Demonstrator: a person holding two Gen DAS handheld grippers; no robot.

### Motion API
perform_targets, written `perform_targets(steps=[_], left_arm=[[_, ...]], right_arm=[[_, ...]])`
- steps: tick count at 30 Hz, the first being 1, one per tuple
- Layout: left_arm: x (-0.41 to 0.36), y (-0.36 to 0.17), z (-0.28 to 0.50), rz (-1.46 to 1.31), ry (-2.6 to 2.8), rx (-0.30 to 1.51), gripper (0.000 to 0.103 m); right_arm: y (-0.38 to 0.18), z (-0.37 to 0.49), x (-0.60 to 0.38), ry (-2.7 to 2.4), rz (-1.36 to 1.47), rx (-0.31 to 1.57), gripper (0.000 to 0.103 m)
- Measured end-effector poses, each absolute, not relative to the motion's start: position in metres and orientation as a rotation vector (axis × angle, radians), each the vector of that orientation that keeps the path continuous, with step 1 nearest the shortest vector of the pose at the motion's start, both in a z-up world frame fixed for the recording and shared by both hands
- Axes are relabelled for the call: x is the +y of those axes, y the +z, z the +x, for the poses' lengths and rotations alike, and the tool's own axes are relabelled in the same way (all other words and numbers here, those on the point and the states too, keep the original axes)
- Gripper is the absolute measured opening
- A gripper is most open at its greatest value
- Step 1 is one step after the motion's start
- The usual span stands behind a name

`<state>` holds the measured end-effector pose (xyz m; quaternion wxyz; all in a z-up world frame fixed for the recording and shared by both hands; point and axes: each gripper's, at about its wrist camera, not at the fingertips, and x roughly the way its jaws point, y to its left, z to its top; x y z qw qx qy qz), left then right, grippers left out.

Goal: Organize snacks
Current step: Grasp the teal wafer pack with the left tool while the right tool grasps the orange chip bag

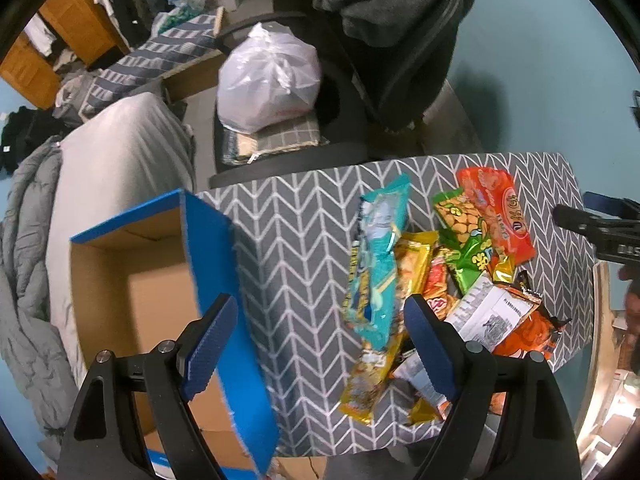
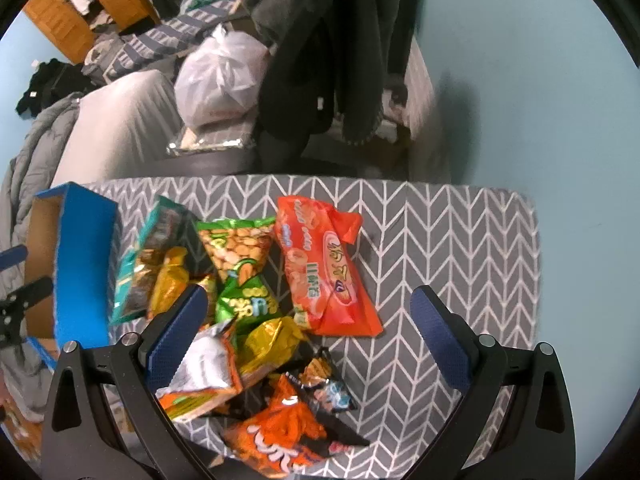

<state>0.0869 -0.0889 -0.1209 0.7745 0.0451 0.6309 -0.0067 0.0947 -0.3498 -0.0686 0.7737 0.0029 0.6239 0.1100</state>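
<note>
Fig. — both grippers over the snack pile, nothing picked yet.

(a) Jaws. My left gripper [image 1: 320, 344] has its jaws wide apart w/ nothing between them; it hangs above the gap between the box [image 1: 160, 300] and the snacks. My right gripper [image 2: 308, 336] is likewise wide open and holds nothing; its jaws straddle the near end of the pile, left pad just beside the silver-backed pack [image 2: 204, 364]. I judge both are opened this wide to take a whole packet flat.

(b) Snacks. All lie loose on the tabletop [image 2: 460, 240], heaped and overlapping: teal pack [image 1: 376, 256], yellow pack [image 1: 404, 280], green peanut pack [image 2: 236, 248], red-orange pack [image 2: 328, 268], gold pack [image 2: 272, 340], orange pack [image 2: 276, 436] nearest me. The red-orange one lies at the pile's edge, mostly uncovered, so prob. the easiest first grab; the rest are stacked, so one pull may drag its neighbours.

(c) Box. Blue outside, brown inside, open top, no snacks visible in it; sits at the tabletop's left edge, so I take it as the destination. Its tall blue wall stands between pile and interior; a packet must be lifted over it.

(d) Surroundings. Beyond the tabletop: chair [image 1: 320, 152] w/ white bag [image 1: 268, 84], dark clothes hung on it, a grey bed [image 1: 120, 152] left. None block the reach.
</note>
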Motion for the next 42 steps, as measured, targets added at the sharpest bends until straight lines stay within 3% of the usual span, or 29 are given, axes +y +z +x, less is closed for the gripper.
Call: perform_targets(steps=[13, 27, 30, 36, 38, 40, 42], left_arm=[[-0.113, -0.177, 0.107, 0.064, -0.012, 1.457, 0.087], [-0.121, -0.218, 0.124, 0.141, 0.012, 1.509, 0.086], [-0.12, -0.221, 0.127, 0.144, 0.014, 1.509, 0.076], [-0.124, -0.233, 0.13, 0.208, -0.014, 1.514, 0.059], [-0.125, -0.235, 0.13, 0.214, -0.036, 1.521, 0.04], [-0.126, -0.24, 0.129, 0.234, -0.046, 1.538, 0.03], [-0.127, -0.243, 0.127, 0.253, -0.051, 1.538, 0.03]], right_arm=[[-0.151, 0.121, -0.354, 0.248, -0.03, 1.468, 0.1], [-0.18, 0.132, -0.344, 0.232, -0.107, 1.491, 0.1], [-0.184, 0.134, -0.341, 0.233, -0.104, 1.495, 0.099], [-0.193, 0.135, -0.334, 0.243, -0.155, 1.513, 0.086], [-0.193, 0.134, -0.333, 0.239, -0.166, 1.515, 0.083], [-0.193, 0.136, -0.332, 0.228, -0.183, 1.515, 0.077], [-0.193, 0.137, -0.331, 0.221, -0.206, 1.513, 0.064]])
